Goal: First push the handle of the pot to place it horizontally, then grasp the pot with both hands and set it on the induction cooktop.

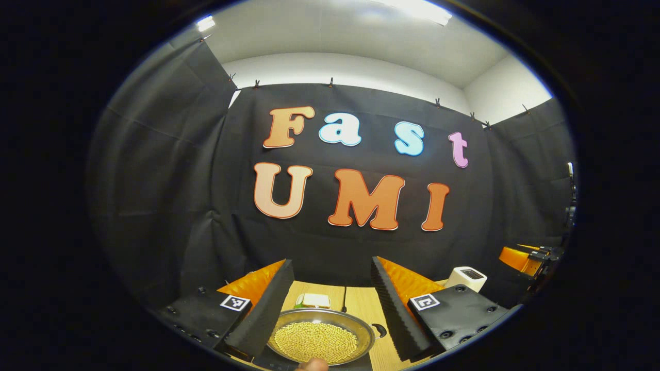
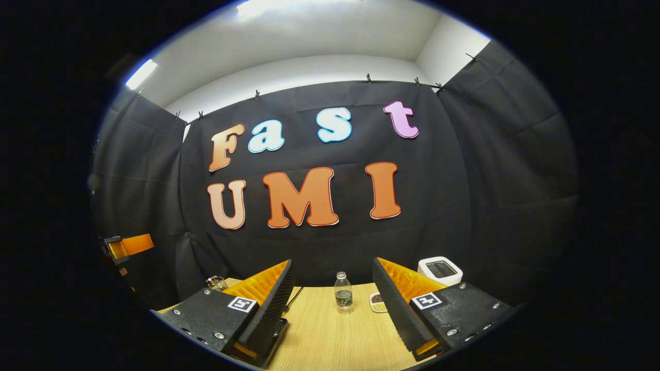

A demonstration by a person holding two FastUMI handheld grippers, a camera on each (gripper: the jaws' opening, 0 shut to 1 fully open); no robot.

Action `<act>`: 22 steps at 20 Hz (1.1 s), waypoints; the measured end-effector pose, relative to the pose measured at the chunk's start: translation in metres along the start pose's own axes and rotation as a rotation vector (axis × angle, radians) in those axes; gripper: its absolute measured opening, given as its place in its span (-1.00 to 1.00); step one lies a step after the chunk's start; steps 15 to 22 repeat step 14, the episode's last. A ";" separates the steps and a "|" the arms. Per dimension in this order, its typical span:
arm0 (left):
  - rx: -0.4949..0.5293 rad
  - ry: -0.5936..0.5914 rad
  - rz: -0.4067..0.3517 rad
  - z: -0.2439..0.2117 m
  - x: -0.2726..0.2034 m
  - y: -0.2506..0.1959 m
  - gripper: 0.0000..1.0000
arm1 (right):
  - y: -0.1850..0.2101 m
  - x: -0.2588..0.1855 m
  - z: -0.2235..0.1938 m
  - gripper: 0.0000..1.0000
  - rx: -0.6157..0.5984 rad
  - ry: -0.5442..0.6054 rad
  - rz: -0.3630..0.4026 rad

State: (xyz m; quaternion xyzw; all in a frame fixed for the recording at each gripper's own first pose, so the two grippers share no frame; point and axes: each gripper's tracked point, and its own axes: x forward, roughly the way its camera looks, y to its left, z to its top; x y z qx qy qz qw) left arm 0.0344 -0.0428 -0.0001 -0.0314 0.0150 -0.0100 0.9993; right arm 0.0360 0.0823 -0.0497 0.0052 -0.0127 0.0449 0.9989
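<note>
I am holding the left gripper point(image 1: 330, 309) with fingers apart above the pot point(image 1: 320, 340), which is sitting near me on the wooden table point(image 1: 366, 309), filled with pale grains: likely heavy, spillable, slick metal, best gripped at opposite rims. The right gripper point(image 2: 332, 304) is also spread, facing a bottle point(image 2: 343, 299) farther off.

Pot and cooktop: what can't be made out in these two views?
- Pot, left gripper view: near rim cut off by the image edge; its handle cannot be told.
- Cooktop: cannot be picked out in either view.
- Small dish, right gripper view: half hidden by the right gripper's finger; contents too small.
- Bottle: label too small.
</note>
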 end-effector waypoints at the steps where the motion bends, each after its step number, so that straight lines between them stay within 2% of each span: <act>1: 0.000 0.002 -0.002 -0.001 0.001 0.000 0.94 | 0.000 0.000 0.000 0.88 0.001 0.001 0.002; 9: -0.014 0.056 -0.037 -0.014 0.004 -0.011 0.94 | -0.007 0.002 -0.012 0.88 0.007 0.016 -0.002; 22: 0.010 0.057 -0.034 -0.012 0.003 -0.013 0.96 | -0.009 0.002 -0.014 0.88 0.017 0.015 -0.002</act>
